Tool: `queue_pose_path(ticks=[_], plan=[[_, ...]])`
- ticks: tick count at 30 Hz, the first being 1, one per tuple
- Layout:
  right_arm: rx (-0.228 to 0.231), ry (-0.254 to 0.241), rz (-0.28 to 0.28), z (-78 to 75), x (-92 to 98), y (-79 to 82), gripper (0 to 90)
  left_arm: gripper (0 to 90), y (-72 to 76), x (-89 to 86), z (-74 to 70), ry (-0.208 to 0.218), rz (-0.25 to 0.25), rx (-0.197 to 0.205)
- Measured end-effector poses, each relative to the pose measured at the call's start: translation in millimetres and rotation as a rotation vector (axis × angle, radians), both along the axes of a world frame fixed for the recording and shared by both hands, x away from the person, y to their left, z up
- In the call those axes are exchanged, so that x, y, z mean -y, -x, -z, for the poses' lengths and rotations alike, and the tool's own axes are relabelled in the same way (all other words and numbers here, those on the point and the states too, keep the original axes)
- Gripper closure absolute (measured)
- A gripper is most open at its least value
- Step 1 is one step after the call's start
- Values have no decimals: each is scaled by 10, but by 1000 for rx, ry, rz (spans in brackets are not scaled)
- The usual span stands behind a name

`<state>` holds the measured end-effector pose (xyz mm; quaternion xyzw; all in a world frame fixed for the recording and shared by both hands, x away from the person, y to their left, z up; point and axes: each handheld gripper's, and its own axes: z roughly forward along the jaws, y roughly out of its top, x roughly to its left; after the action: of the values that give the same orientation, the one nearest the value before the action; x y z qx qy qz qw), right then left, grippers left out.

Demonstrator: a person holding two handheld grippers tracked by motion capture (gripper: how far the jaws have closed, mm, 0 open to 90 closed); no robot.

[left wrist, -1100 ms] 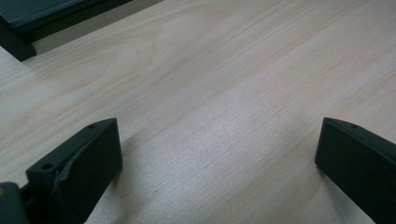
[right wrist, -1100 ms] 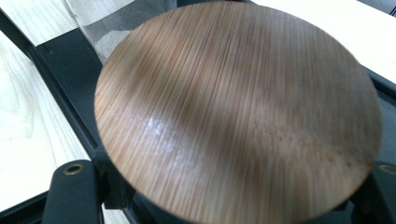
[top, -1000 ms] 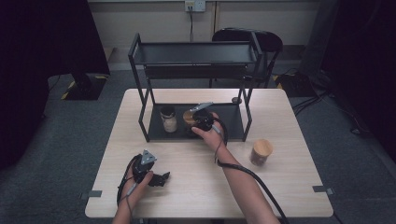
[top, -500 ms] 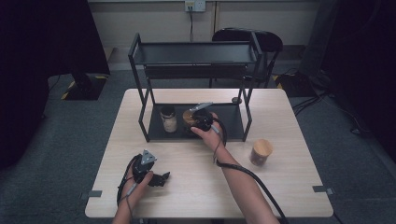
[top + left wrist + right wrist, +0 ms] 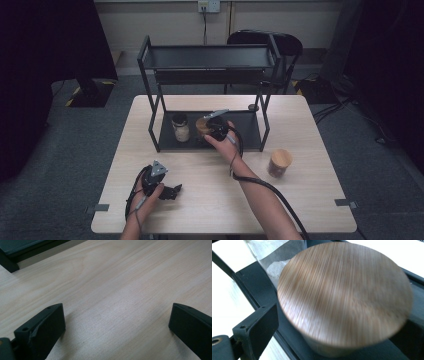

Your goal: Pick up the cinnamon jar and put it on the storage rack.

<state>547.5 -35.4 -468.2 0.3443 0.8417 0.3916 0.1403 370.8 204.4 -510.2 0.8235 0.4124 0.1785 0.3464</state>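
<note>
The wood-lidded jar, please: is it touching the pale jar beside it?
Apart: the high view shows dark shelf between wood-lidded jar and pale jar.

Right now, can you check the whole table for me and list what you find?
Surface: pale wooden table, bare at the front.
Job's things: wooden-lidded jar on the black rack's bottom tray, beside a dark-lidded jar; spare jar on the table, right of the rack.
Clutter: small dark round thing by the rack's back right leg.
Grippers: left gripper open, resting on the table; right gripper has just been opening, wooden-lidded jar between its jaws.
Cables: right cable along the forearm; left cable looped by the wrist.
Surroundings: chair behind, grey floor.
</note>
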Motion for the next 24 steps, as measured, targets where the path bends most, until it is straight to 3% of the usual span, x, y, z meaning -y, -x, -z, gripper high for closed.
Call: queue_pose_path(ticks=[12,24], plan=[[-15,-21,44,-62,120,104,20,2,0,1,1,1,-1,0],[-17,-8,21,-48,209,288,20,2,0,1,1,1,-1,0]])
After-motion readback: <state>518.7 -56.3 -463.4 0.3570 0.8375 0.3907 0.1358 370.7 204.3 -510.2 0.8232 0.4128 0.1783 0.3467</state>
